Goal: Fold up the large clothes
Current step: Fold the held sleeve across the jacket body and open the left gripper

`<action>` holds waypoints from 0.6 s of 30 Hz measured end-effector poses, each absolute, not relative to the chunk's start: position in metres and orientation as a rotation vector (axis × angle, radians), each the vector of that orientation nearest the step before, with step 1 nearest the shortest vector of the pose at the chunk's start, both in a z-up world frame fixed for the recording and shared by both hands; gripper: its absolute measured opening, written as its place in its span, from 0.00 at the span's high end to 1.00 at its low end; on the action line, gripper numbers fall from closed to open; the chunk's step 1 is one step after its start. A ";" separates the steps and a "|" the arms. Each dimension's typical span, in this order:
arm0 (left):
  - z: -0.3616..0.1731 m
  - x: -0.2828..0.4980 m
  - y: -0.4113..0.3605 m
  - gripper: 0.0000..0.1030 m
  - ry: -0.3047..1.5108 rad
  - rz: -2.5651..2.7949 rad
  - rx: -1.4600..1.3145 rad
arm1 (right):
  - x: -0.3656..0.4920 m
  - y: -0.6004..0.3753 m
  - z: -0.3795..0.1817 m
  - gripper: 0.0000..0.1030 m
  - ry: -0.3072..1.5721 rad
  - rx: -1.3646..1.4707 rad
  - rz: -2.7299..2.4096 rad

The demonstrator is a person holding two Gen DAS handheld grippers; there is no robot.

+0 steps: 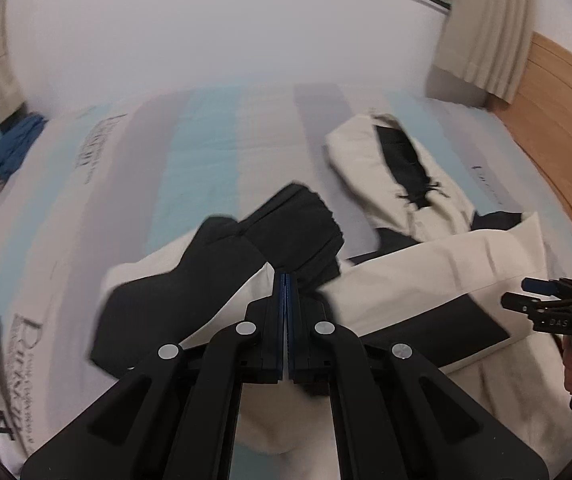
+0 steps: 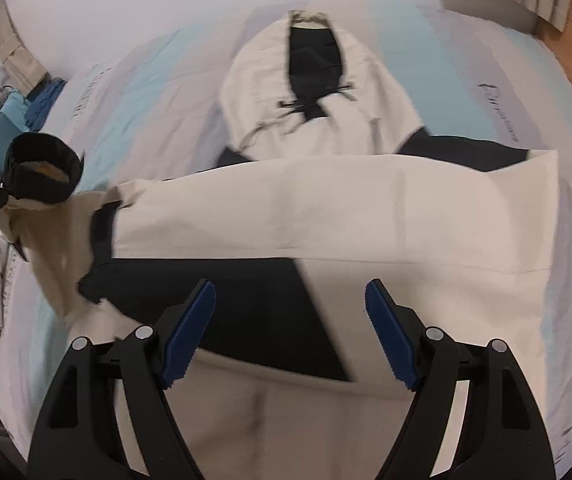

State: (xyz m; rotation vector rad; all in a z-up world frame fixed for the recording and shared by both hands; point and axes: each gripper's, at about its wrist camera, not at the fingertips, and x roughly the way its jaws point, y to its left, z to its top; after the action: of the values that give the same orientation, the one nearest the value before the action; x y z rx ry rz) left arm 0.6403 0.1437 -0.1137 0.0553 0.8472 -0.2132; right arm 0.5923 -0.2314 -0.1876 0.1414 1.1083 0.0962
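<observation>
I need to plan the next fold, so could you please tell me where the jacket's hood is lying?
The hood lies flat on the bed at the far end of the jacket, top centre in the right wrist view, beyond the open right gripper.

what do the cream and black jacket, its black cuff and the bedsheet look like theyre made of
Cream and black hooded jacket: matte woven cloth, likely cotton or a blend; soft creases. Black ribbed cuff: stretch knit, going by its ridges. Pale blue striped bedsheet: smooth printed cotton, probably.

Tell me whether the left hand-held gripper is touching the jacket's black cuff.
Touching. The left wrist view shows the left hand-held gripper closed, pinching the black cuff of the jacket.
</observation>
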 end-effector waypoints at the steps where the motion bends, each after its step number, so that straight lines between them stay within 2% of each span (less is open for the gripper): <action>1: -0.115 0.640 0.131 1.00 0.843 -0.229 0.062 | 0.592 -0.239 -0.188 0.28 1.105 0.138 0.089; 18: -0.109 0.623 -0.130 1.00 0.824 -0.510 0.089 | 0.556 -0.408 -0.176 0.28 1.082 0.167 0.000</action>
State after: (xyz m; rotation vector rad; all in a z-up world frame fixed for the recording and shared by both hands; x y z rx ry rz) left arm 0.6230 -0.1303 -0.1090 0.0891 0.8237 -0.5105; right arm 0.5562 -0.4083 -0.1765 0.1670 1.0818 0.0003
